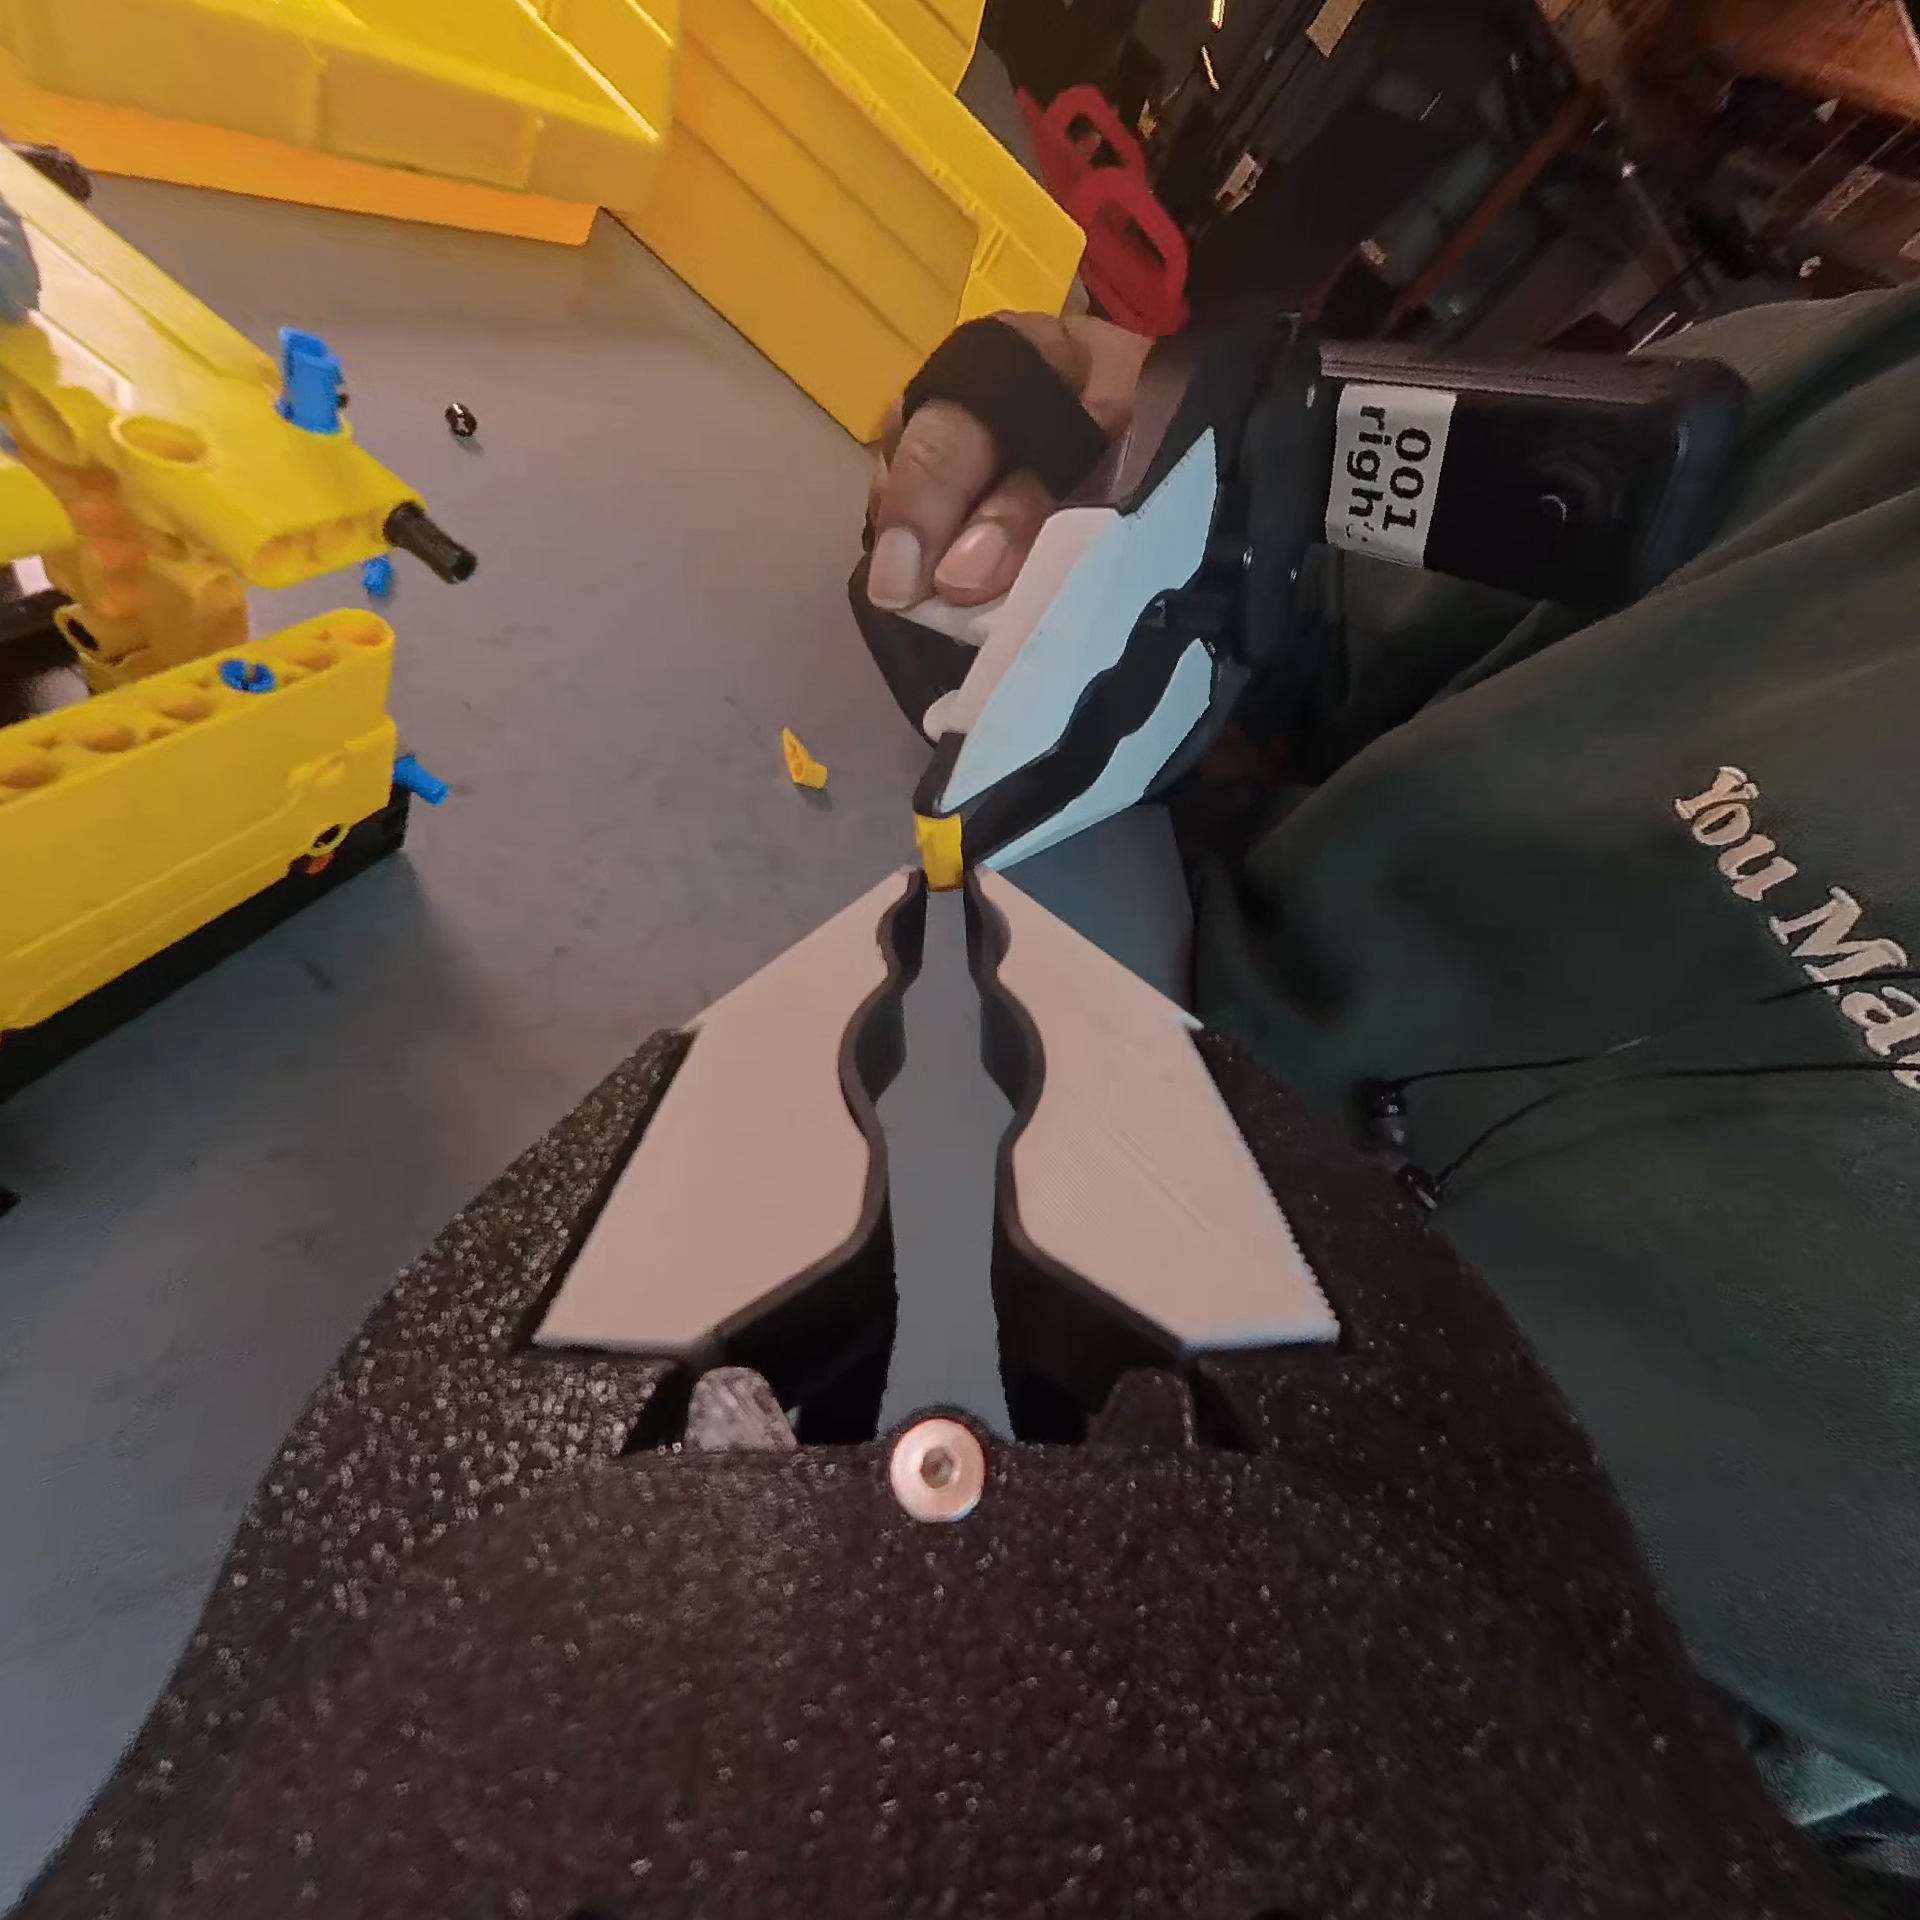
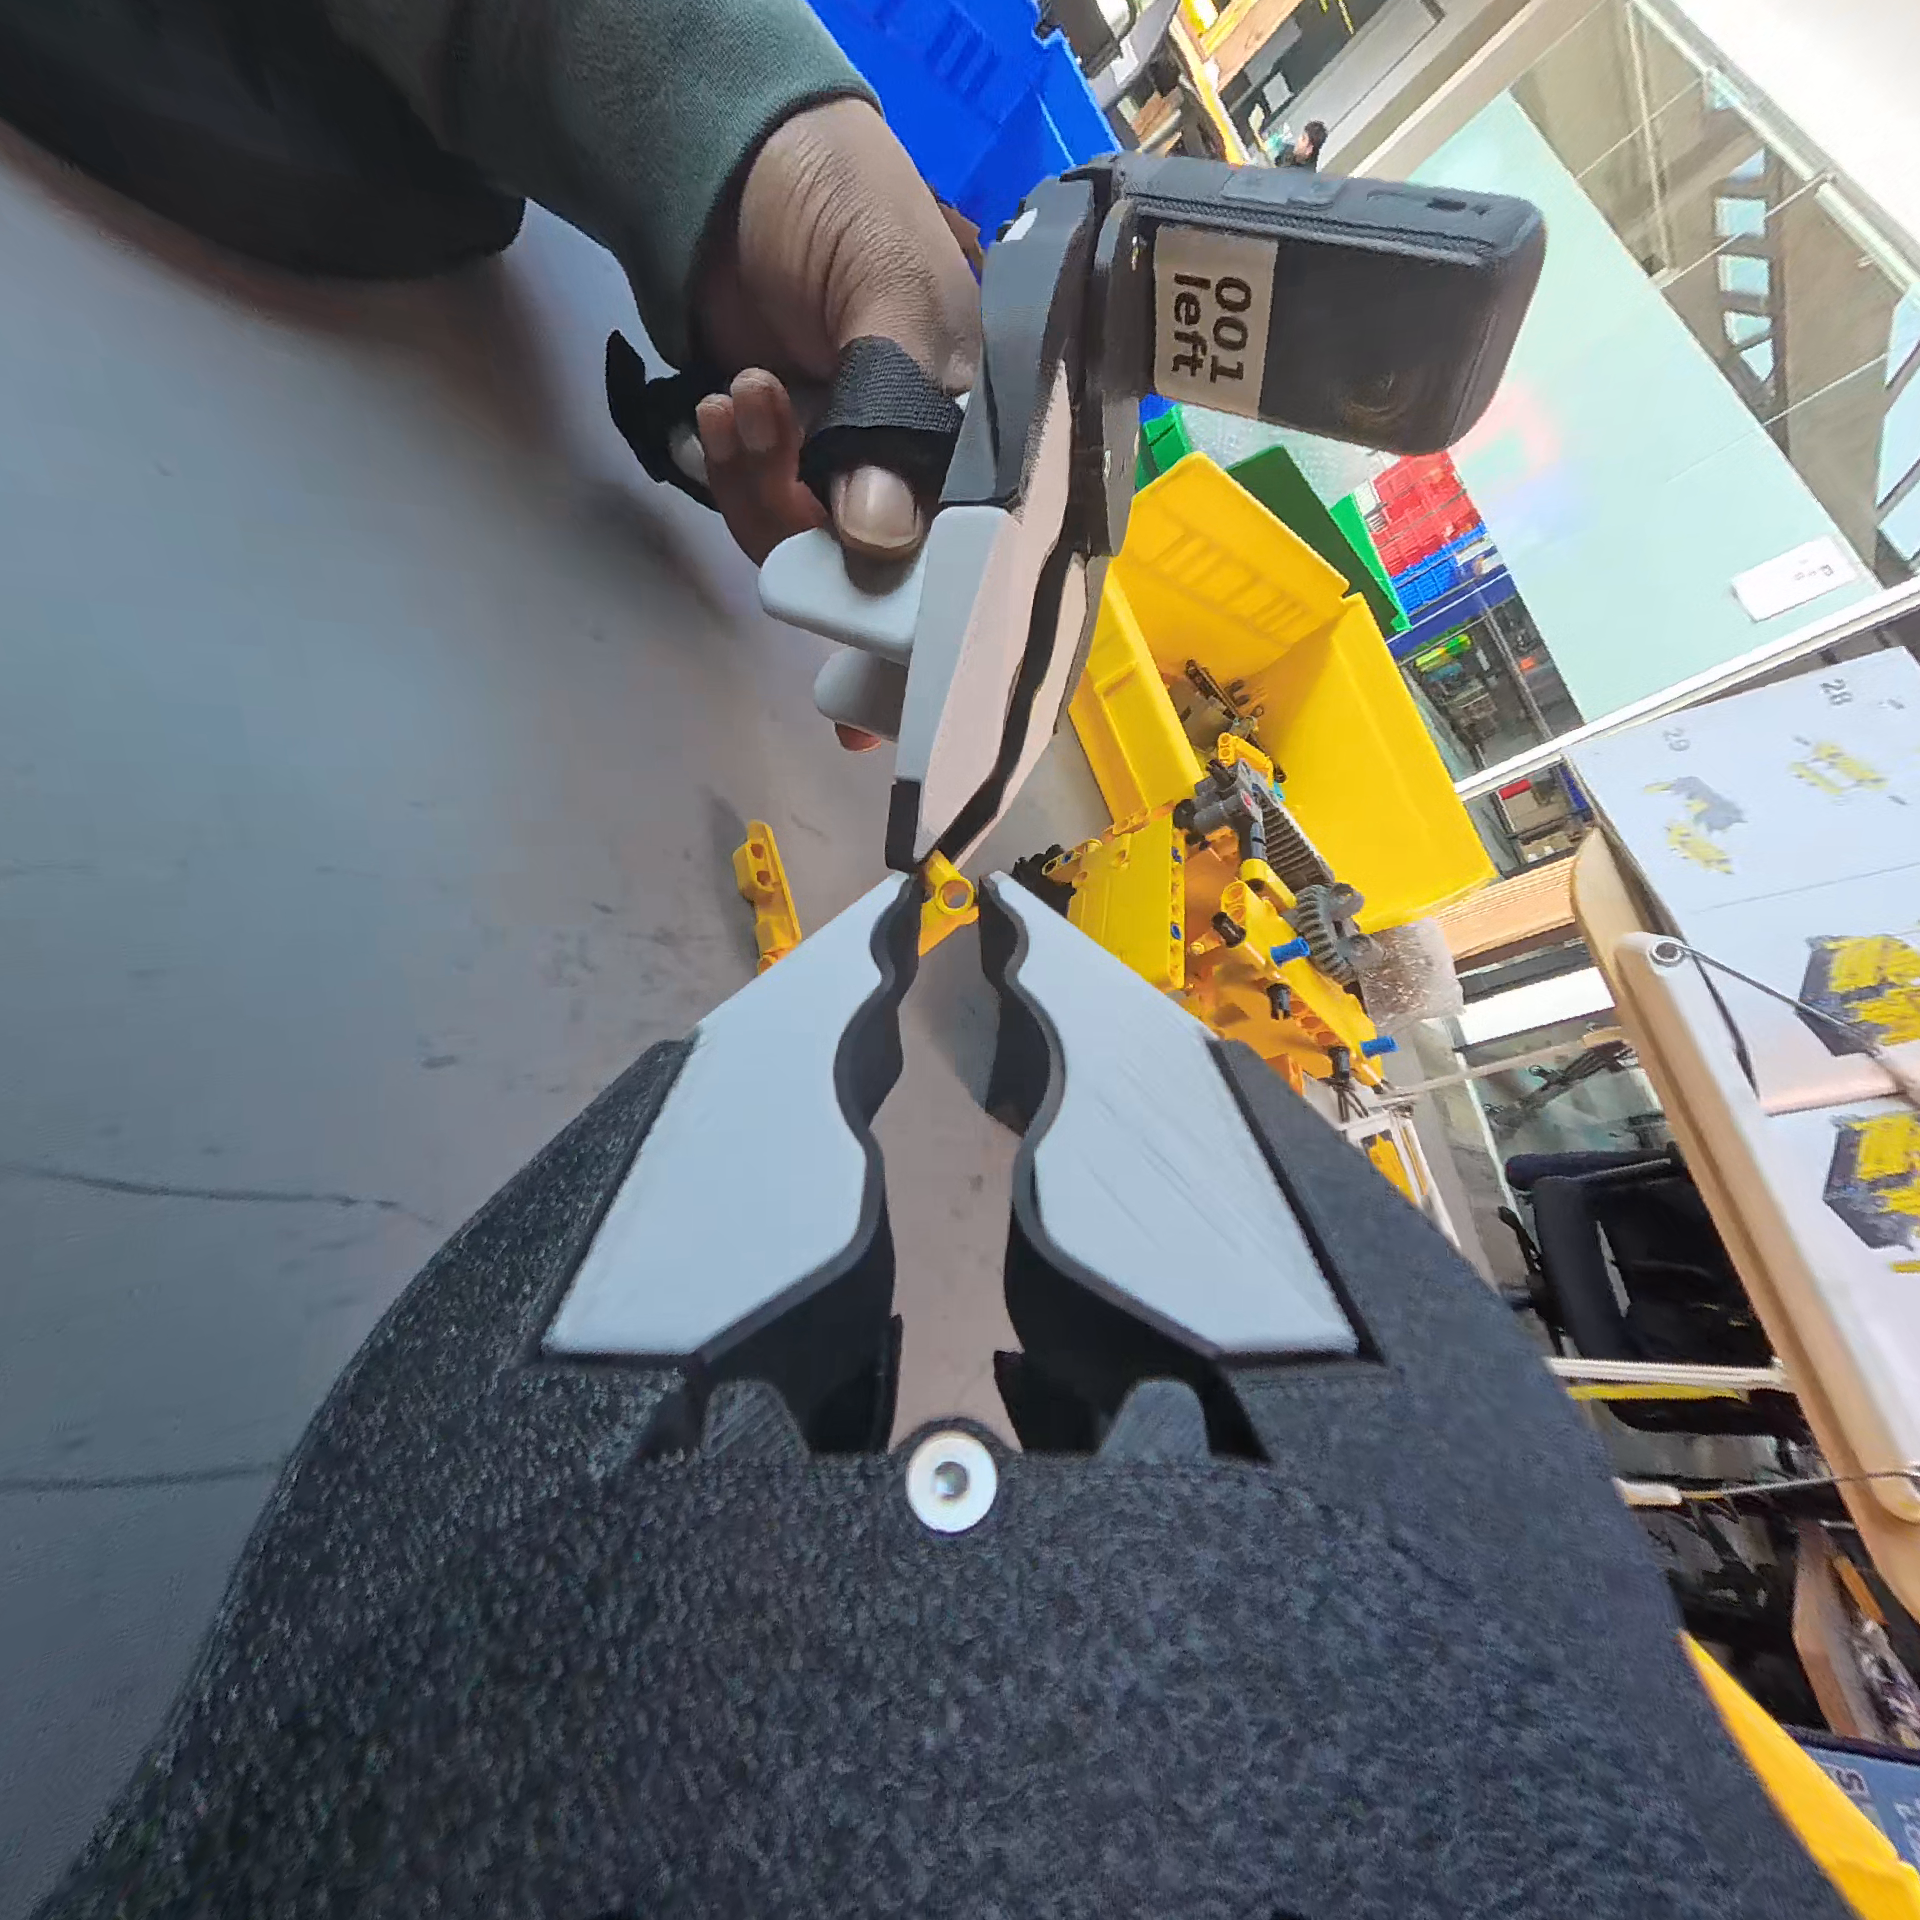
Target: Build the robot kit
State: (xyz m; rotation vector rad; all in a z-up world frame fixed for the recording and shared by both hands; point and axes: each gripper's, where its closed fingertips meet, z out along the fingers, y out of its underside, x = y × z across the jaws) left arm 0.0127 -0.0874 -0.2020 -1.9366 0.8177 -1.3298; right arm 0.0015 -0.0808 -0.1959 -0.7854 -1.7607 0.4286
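Observation:
A small yellow connector piece (image 1: 942, 864) sits pinched between the fingertips of my left gripper (image 1: 943, 883), just above the grey table (image 1: 582, 582). My right gripper (image 1: 958, 831) comes in from the upper right with pale blue fingers (image 1: 1049, 675) and meets the same piece tip to tip. In the right wrist view the piece (image 2: 951, 894) shows a round hole and lies between the tips of my right gripper (image 2: 953, 896). There my left gripper (image 2: 914, 857) comes down from above, seen edge on. A hand (image 1: 956, 499) holds each gripper.
A yellow brick model (image 1: 156, 727) with blue pins stands at left, also seen in the right wrist view (image 2: 1226, 914). Yellow bins (image 1: 790, 187) stand behind. A loose yellow piece (image 1: 805, 771), a black ring (image 1: 460, 419) and a yellow beam (image 2: 766, 899) lie on the table. Instruction sheets (image 2: 1766, 810) stand at right. My left and right fingertips are right by each other.

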